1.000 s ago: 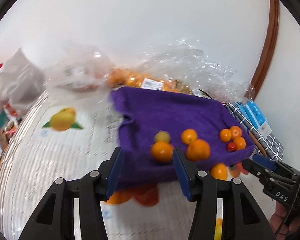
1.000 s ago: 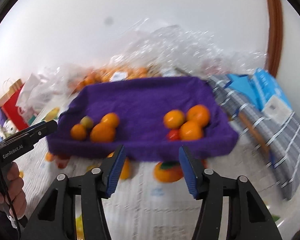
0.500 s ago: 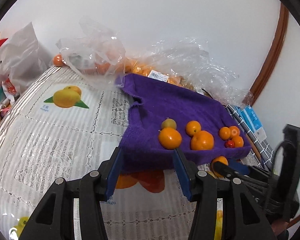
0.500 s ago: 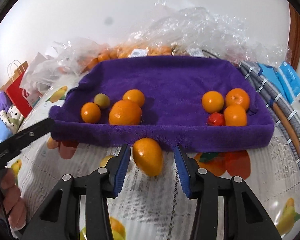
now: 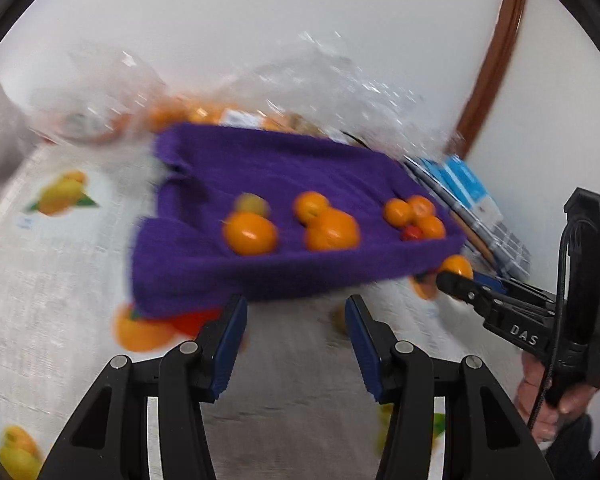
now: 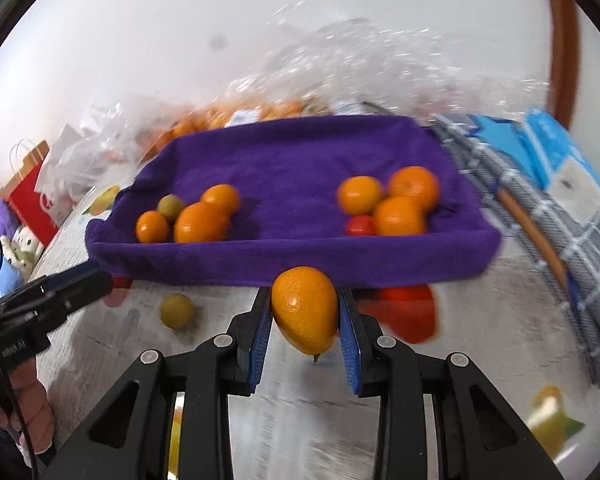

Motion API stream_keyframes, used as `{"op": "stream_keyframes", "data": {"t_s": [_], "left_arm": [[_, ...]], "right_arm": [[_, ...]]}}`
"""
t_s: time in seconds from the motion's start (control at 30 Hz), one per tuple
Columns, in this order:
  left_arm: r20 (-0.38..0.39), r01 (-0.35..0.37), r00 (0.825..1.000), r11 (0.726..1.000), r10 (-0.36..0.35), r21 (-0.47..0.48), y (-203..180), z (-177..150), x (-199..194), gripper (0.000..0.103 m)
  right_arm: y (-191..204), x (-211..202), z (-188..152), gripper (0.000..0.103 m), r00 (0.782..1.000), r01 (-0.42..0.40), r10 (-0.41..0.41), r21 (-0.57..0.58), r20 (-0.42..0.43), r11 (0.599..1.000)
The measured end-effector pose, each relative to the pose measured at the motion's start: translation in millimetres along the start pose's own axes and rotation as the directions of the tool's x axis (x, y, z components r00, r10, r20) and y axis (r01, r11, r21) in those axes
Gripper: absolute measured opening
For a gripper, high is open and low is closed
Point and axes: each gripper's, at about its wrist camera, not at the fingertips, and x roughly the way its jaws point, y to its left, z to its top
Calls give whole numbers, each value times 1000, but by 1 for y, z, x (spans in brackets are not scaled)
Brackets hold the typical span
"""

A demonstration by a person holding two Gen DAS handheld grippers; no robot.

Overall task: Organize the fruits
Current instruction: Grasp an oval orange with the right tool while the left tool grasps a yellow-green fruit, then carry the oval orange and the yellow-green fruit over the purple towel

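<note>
Right tool (image 6: pixel 305 322) closing around oval orange fruit (image 6: pixel 305 309); left tool (image 5: pixel 296 336) spread, empty.

A plain white wall (image 6: pixel 148 28) stands behind the desk (image 5: pixel 40 280), evenly lit and without shadows of note, and a curved brown wooden trim (image 5: pixel 496 56) runs up it at the right. The desk is covered by a white lace-patterned cloth (image 6: pixel 112 344) printed with fruit pictures, with crumpled clear plastic bags (image 6: pixel 364 60) heaped along its far edge against the wall. At the far left corner sits a red paper bag (image 6: pixel 28 184) with handles, and along the right edge lie a grey checked cloth (image 6: pixel 548 216) and blue packets (image 6: pixel 540 140).
</note>
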Motion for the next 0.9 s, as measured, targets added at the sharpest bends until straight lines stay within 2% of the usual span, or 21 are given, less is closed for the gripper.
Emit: {"op": "stream_keyframes", "data": {"t_s": [0.07, 0.2, 0.37, 0.43, 0.57, 0.6, 0.63, 0.7, 0.77, 0.83, 0.9], "left_arm": [[-27, 14, 1000, 1000, -14, 5, -11, 0, 8, 49], [-51, -32, 998, 999, 34, 40, -29, -3, 23, 49], [-81, -87, 993, 994, 92, 62, -39, -3, 35, 46], [-102, -113, 988, 991, 119, 68, -41, -4, 41, 41], [-100, -173, 978, 980, 183, 100, -46, -5, 42, 38], [-97, -190, 975, 977, 200, 99, -47, -5, 42, 29], [-95, -205, 972, 974, 214, 92, -45, -5, 42, 25], [-92, -152, 983, 987, 157, 52, -37, -5, 38, 25], [-70, -39, 997, 999, 39, 0, -28, -6, 31, 25], [16, 64, 998, 997, -64, -36, -19, -8, 14, 25], [53, 72, 996, 996, -69, -60, -15, -9, 7, 25]], "right_arm": [[-12, -6, -3, 32, 1000, 30, -30, 3, 6, 1000], [-36, -15, -14, 32, 1000, 31, -31, 37, 5, 999], [-46, -14, -29, 32, 999, 44, -43, 39, -15, 998], [-45, -18, -30, 32, 1000, 29, -30, 36, 10, 999], [-46, -11, -30, 32, 1000, 22, -21, 37, -21, 999], [-47, -11, -30, 32, 1000, 24, -23, 39, -20, 999], [-47, -12, -30, 32, 1000, 20, -19, 40, -16, 999], [-48, -14, -30, 32, 1000, 9, -9, 46, -6, 999], [-49, -15, -30, 32, 1000, 4, -4, 54, 3, 999], [-51, -19, -31, 32, 1000, -9, 7, 68, 21, 998], [-54, -21, -31, 32, 999, -16, 14, 82, 34, 997]]}}
